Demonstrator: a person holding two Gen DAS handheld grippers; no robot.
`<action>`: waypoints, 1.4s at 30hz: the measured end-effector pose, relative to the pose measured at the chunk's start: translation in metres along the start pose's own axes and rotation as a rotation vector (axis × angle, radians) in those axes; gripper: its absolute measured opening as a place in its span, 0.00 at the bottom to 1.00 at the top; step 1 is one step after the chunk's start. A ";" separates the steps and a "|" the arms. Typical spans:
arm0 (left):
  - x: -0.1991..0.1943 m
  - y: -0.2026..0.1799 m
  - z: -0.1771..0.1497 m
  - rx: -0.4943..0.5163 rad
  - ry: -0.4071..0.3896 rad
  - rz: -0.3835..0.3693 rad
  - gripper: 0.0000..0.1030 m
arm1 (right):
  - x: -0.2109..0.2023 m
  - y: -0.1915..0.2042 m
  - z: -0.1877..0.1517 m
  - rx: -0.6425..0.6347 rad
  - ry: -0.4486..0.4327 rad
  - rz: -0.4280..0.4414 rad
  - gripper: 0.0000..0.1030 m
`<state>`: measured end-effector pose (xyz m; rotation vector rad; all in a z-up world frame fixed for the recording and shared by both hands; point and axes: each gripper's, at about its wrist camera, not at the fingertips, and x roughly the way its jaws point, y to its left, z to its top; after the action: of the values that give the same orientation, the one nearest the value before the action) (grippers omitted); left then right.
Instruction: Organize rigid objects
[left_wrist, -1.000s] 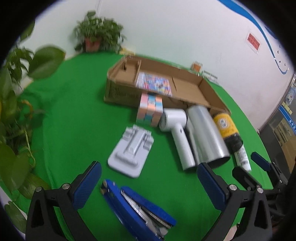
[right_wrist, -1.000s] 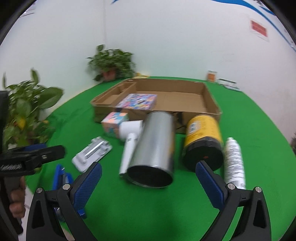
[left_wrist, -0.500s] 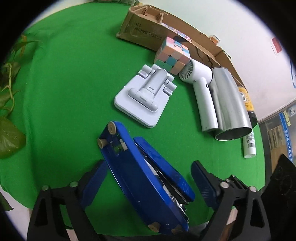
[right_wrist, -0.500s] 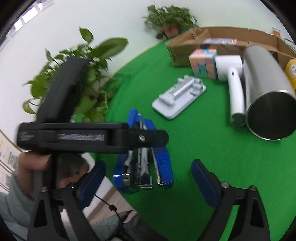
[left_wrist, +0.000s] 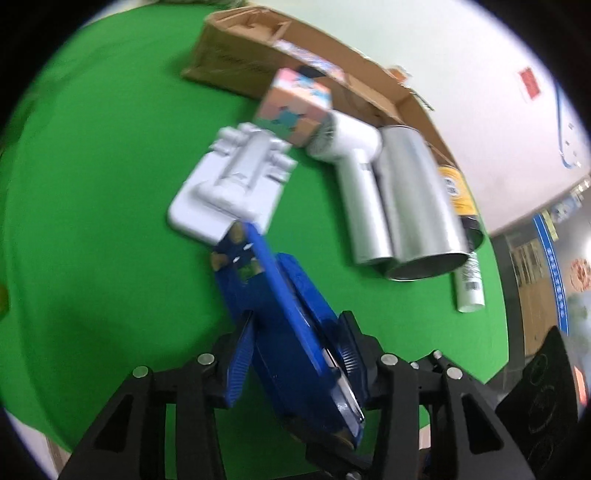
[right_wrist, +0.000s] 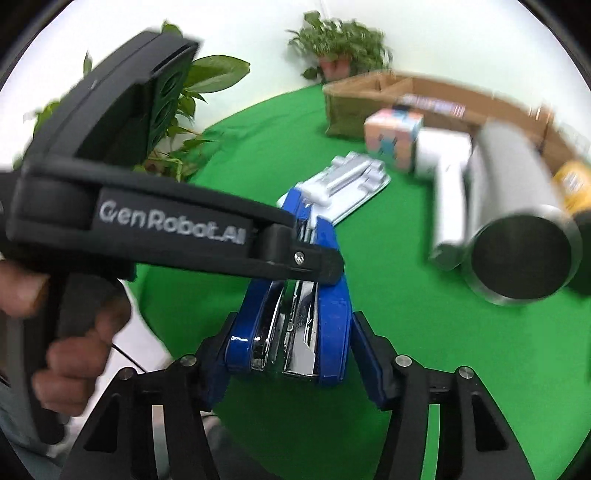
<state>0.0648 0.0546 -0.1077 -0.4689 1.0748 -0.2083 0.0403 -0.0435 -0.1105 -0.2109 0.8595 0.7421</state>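
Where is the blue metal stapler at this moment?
In both wrist views the blue metal stapler sits low-centre, clamped between the left gripper fingers, its far tip touching the white folding stand.

potted plants (right_wrist: 338, 40) behind green table (right_wrist: 258, 147).

Open green bench (left_wrist: 92, 155) at left, white stand (left_wrist: 236, 192) just beyond stapler (left_wrist: 280, 314), steel cup (left_wrist: 417, 206) crowding right, cardboard tray (left_wrist: 258, 48) blocking far side.

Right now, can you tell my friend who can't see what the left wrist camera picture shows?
The left gripper has its blue fingers closed on a blue stapler above a green table. Beyond lie a white folding stand, a pastel cube, a white handheld fan, a steel tumbler and a cardboard box.
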 end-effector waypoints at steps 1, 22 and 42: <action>0.001 -0.003 0.001 0.009 -0.001 -0.012 0.42 | -0.002 0.001 0.000 -0.027 -0.005 -0.036 0.52; -0.021 0.040 0.008 -0.116 -0.051 -0.090 0.79 | -0.033 0.043 -0.024 -0.513 -0.219 -0.305 0.98; 0.004 0.019 -0.010 -0.086 0.043 -0.208 0.79 | 0.016 -0.012 -0.026 -0.119 -0.014 -0.098 0.70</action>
<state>0.0565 0.0671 -0.1243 -0.6564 1.0803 -0.3579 0.0392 -0.0556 -0.1411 -0.3507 0.7866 0.7029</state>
